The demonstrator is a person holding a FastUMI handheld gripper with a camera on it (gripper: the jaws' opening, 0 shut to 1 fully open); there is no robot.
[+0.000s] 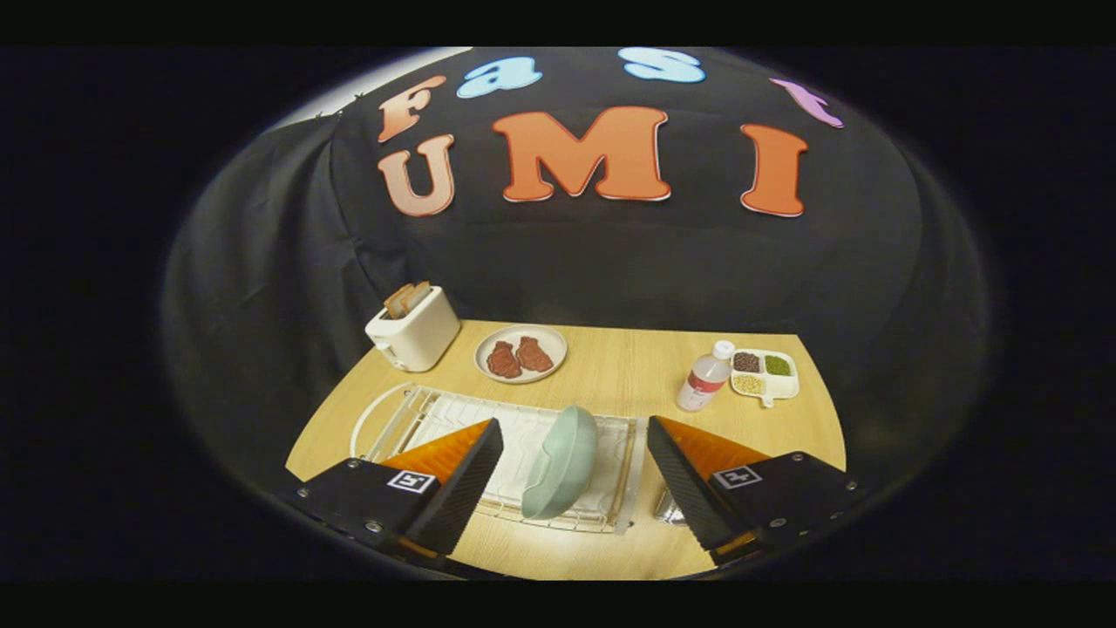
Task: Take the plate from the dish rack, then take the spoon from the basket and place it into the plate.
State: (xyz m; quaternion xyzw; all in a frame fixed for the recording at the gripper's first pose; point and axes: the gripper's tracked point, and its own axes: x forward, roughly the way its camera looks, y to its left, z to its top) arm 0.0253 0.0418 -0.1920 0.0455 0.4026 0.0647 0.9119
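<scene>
Gripper with fingers spread wide, touching nothing. Between them, a pale green plate stood on edge in the wire dish rack. Beyond lay a plate of meat, toaster, bottle and divided dish.

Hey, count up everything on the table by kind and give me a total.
Toaster: 1
Plates: 2, with meat, pale green in dish rack
Dish rack: 1
Bottle: 1
Divided tray: 1
Total: 6
Gripper open, jaws flanking the green plate.
</scene>
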